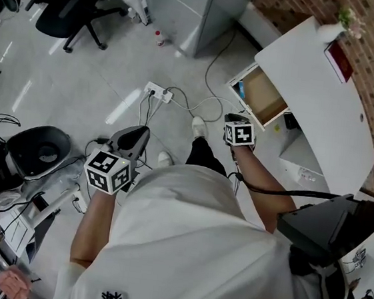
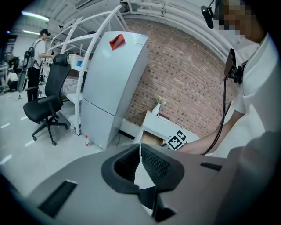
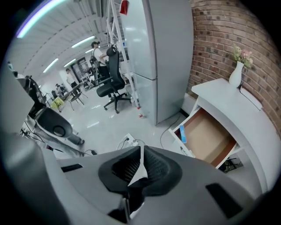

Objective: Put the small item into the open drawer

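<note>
**Right gripper** [image 3: 140, 149]: clenched. In the right gripper view the two ribbed pads meet at their tips, and only floor shows through the gap below them. Nothing is held. In the head view this gripper [image 1: 236, 120] sits right of centre, just below the lower corner of the open drawer [image 1: 265, 97] and outside it.

**Left gripper** [image 2: 140, 147]: clenched. In the left gripper view its pads also meet at the tips, with nothing between them. In the head view it [image 1: 137, 135] sits left of centre over the grey floor, well apart from the drawer.

**Drawer:** pulled out from the white cabinet [image 1: 315, 86]. In the right gripper view its brown bottom [image 3: 210, 140] lies at right of centre.

**Small blue item** [image 3: 183, 133]: lies inside the drawer against its left wall. In the head view it [image 1: 242, 90] is at the drawer's left edge, above the right gripper and clear of its pads.

**Surroundings:** a white vase [image 3: 236, 74] stands on the cabinet top against the brick wall. A power strip [image 1: 158, 93] lies on the floor at upper centre of the head view.
</note>
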`<state>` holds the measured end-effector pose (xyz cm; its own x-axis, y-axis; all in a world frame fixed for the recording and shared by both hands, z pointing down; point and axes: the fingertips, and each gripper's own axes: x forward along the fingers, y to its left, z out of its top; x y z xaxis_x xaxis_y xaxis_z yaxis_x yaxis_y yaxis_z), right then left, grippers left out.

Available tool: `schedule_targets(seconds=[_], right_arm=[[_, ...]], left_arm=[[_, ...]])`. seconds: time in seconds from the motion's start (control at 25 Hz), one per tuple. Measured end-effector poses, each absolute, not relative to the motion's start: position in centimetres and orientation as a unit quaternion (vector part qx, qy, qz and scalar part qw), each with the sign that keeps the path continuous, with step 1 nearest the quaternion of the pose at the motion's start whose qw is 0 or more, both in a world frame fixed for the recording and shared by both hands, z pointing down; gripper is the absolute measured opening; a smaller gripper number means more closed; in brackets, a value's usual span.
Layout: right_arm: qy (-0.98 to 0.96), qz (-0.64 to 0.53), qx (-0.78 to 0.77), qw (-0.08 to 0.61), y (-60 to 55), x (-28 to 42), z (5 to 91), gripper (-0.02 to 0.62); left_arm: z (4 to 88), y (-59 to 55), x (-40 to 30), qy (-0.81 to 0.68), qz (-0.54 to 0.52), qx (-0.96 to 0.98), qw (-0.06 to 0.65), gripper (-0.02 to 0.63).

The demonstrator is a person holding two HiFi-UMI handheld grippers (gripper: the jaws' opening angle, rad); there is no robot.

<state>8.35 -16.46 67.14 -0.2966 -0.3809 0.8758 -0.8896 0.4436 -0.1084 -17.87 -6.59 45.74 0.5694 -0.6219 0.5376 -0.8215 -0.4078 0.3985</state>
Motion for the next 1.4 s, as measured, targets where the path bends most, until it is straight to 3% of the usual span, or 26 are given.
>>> schedule_targets(seconds=[0.6, 1.4], right_arm=[[-0.825, 0.278, 0.300, 0.391, 2.2, -4.8, 59.2, 0.034], [-0.864, 0.222, 0.263, 0.368, 5.8, -7.8, 54.4, 0.031]], left_arm=[[46.9, 6.6, -23.3, -0.419, 0.160, 0.836, 0.318, 0.031], [47.7, 9.5, -22.0, -0.395, 0.168, 0.845, 0.319, 0.031]])
